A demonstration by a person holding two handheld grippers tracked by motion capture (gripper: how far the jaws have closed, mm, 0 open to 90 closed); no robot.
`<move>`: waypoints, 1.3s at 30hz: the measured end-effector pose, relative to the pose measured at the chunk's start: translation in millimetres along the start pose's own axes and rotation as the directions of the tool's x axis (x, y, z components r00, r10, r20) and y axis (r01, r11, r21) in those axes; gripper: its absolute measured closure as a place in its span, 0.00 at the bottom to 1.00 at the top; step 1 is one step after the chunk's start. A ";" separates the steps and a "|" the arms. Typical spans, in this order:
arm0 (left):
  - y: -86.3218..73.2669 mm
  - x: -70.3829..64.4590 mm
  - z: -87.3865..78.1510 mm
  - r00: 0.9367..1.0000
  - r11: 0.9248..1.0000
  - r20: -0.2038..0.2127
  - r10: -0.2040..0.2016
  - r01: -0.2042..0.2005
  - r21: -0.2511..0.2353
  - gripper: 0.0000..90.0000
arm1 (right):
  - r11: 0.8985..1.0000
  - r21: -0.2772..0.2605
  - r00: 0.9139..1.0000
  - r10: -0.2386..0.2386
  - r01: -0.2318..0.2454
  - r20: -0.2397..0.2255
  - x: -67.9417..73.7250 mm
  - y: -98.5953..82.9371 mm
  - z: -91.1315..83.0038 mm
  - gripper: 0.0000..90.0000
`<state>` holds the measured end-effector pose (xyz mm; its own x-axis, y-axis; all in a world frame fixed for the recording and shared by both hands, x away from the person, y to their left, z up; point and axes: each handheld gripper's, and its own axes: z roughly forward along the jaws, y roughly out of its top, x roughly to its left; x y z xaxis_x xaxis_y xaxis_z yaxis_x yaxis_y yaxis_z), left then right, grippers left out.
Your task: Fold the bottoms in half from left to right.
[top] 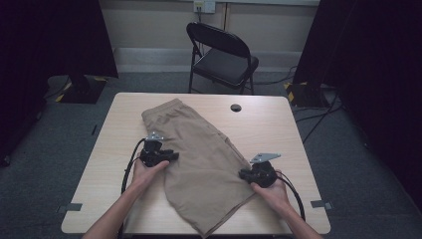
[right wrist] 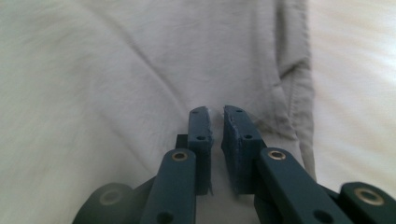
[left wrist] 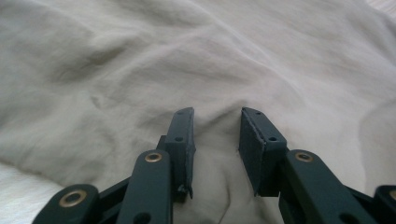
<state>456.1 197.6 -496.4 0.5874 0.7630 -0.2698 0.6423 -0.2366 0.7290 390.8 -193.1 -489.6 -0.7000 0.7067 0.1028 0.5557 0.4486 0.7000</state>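
With the shorts [top: 204, 154] flat on the worktop [top: 278, 129] beneath both jaws, the left gripper [left wrist: 215, 122] stood apart over a ridge of cloth, and the right gripper [right wrist: 217, 116], nearly together beside the hem, risked pinching only one layer.

Shorts [top: 204, 154] bottom corner cut off by high view's edge.

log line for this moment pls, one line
item: tan shorts flat on table | left gripper: open, fabric bunched between fingers | right gripper: narrow gap, over shorts by hem | phase: gripping fabric
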 end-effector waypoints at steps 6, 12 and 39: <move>0.1 6.2 -0.5 1.000 1.000 -0.025 0.014 -0.014 -0.019 0.71 | 0.999 0.026 0.996 -0.040 0.042 -0.079 34.8 1.3 4.1 0.90; 0.3 5.4 0.9 0.998 0.999 -0.036 0.045 -0.046 -0.022 0.71 | 0.993 -0.111 0.999 -0.035 0.031 -0.032 22.3 34.6 -3.2 0.77; 1.7 8.2 5.6 0.995 0.995 -0.039 0.094 -0.095 -0.035 0.77 | 1.000 -0.011 0.999 0.018 -0.018 0.039 -16.8 71.3 70.1 1.00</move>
<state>464.7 200.0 -500.9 0.6255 0.7603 -0.1753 0.5657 -0.2871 0.7730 473.7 -134.6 -491.0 -0.6719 0.7354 0.0878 0.5627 0.4298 0.7061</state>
